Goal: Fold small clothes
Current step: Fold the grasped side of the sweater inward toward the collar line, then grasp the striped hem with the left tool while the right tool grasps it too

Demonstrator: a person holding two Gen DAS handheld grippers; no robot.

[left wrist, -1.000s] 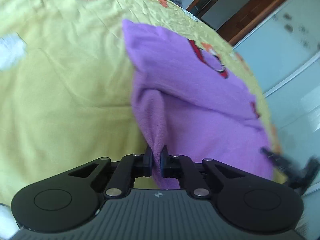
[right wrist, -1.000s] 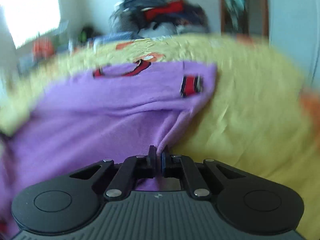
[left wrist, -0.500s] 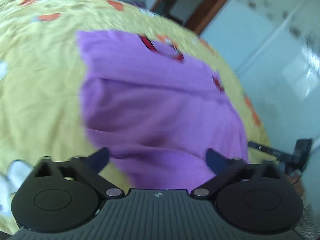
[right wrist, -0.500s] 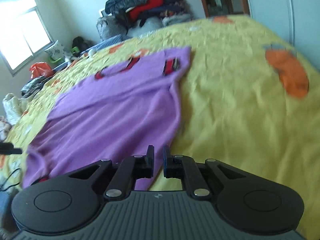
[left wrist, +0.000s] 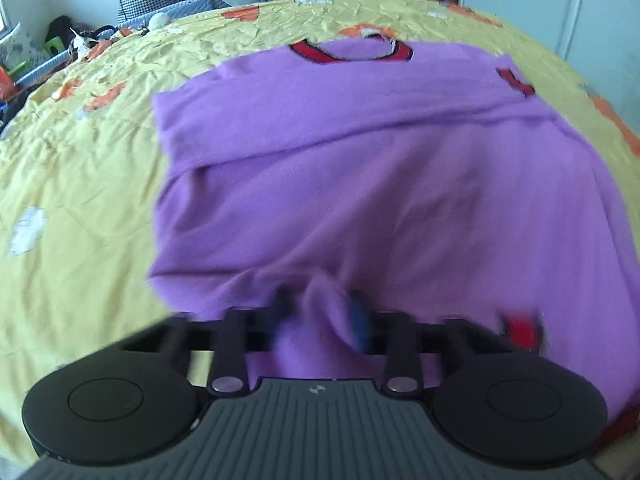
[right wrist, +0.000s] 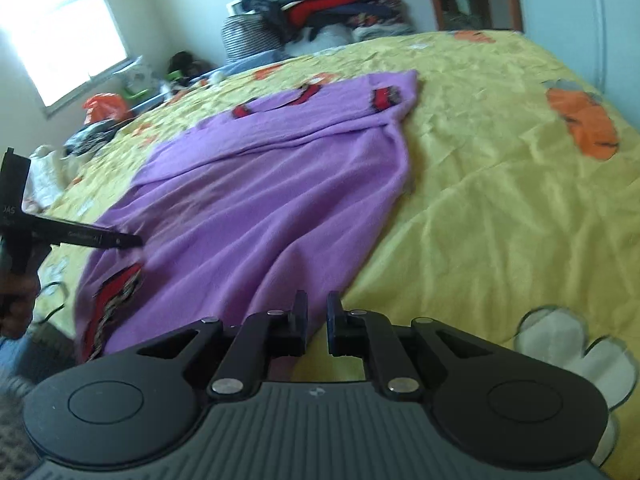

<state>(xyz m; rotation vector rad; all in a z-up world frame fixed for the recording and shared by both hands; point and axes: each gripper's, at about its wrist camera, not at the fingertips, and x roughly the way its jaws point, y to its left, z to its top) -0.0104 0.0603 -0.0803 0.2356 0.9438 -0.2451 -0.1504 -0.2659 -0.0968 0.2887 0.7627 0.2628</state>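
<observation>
A purple sweater (left wrist: 360, 168) with red collar and cuffs lies spread on the yellow bedsheet (left wrist: 80, 168), its sleeves folded in. My left gripper (left wrist: 322, 312) is at the near hem, blurred. Its jaws are closing with a raised fold of purple cloth between them, and I see no pinch on it. From the right wrist view the sweater (right wrist: 260, 200) runs away toward the collar. The right gripper (right wrist: 316, 320) is shut at the hem's near right corner, and a cloth ridge leads straight into its fingers. The left gripper (right wrist: 132, 240) shows at the sweater's far left edge.
A pile of clothes and bags (right wrist: 320, 4) lies beyond the bed's far end. A window (right wrist: 60, 40) is at the left, and a white wardrobe (left wrist: 560, 8) stands on the right. A hand (right wrist: 16, 292) holds the left tool. Bare sheet (right wrist: 500, 200) stretches to the right of the sweater.
The left gripper let go of the sweater's side, opened wide, swung to the near hem and narrowed around a fold. The right gripper drew back along the right edge, still shut.
</observation>
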